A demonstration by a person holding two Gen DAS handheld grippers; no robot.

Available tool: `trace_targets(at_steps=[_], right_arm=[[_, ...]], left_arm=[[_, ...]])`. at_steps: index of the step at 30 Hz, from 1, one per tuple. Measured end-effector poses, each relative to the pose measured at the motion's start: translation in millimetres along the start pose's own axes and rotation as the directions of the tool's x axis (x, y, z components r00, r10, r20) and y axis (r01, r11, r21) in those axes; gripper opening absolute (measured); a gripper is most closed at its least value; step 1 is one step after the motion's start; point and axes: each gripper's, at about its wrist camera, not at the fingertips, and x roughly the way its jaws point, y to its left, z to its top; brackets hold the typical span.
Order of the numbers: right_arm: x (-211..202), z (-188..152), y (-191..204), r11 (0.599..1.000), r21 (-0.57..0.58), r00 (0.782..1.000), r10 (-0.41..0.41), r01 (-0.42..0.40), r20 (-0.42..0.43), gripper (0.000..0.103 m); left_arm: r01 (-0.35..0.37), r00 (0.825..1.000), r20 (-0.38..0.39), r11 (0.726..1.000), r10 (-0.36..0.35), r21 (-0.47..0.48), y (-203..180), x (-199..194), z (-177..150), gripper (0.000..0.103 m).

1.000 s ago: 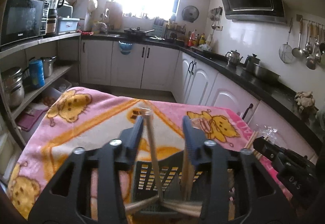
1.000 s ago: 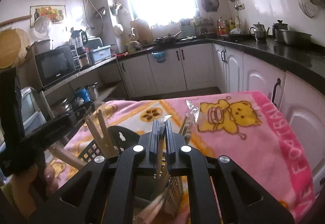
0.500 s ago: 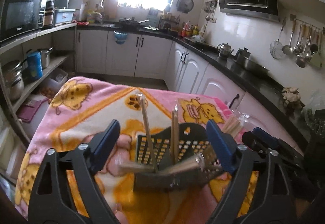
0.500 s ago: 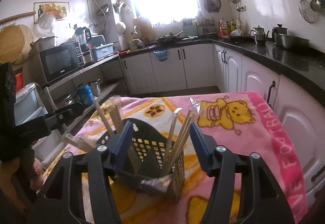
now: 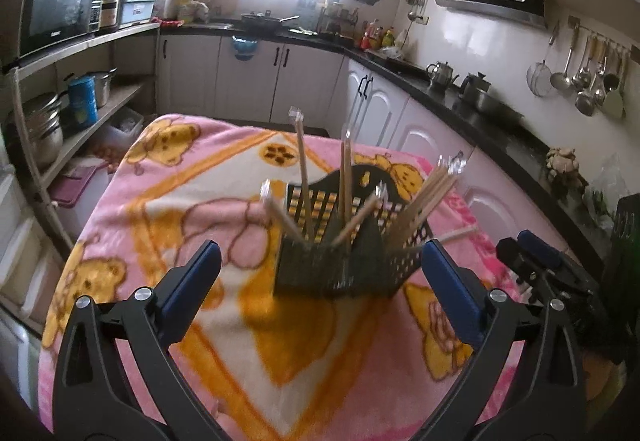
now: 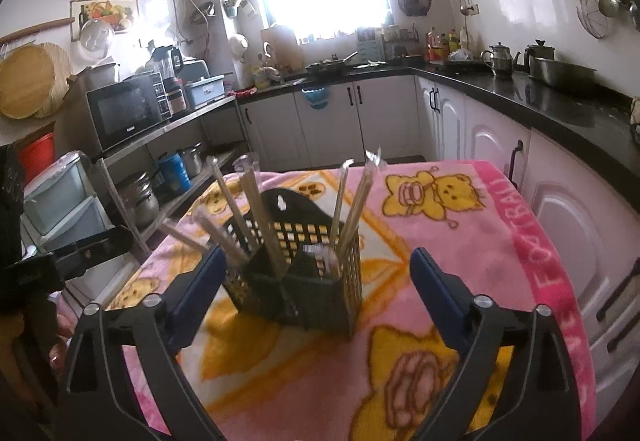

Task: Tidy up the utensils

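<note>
A: What stands on the pink blanket [image 5: 208,209]?
B: A black basket [image 5: 352,261] full of wrapped chopsticks [image 5: 302,165].
A: And the left gripper [image 5: 320,281]?
B: Its blue fingers [image 5: 192,281] have just been opening wide. Nothing is between them.

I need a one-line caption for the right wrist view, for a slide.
Open right gripper facing a black utensil basket of wrapped chopsticks on a pink cartoon blanket, nothing between its fingers.

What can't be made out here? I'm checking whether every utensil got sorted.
- Wrapped chopsticks: count unclear, motion blur, left wrist view.
- Black holder: its floor is hidden by its own walls, right wrist view.
- Pink blanket: near edge cut off by the frame and the open right gripper.
</note>
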Motion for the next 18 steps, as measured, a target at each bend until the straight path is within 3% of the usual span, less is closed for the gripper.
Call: trace_targets(at_steps=[8,18], right_arm=[[-21.2,-32.2,8.6,1.000,-0.010,0.999,0.001,-0.001,-0.038,0.097],[-36.6,-89.2,14.8,0.999,-0.044,0.999,-0.020,0.019,-0.026,0.097]], left_arm=[[-0.008,1.000,-0.028,1.000,0.009,0.024,-3.3,-11.9,-41.3,0.092],[-0.062,0.996,0.062,0.997,0.059,0.054,-14.6,-15.8,-92.1,0.092]])
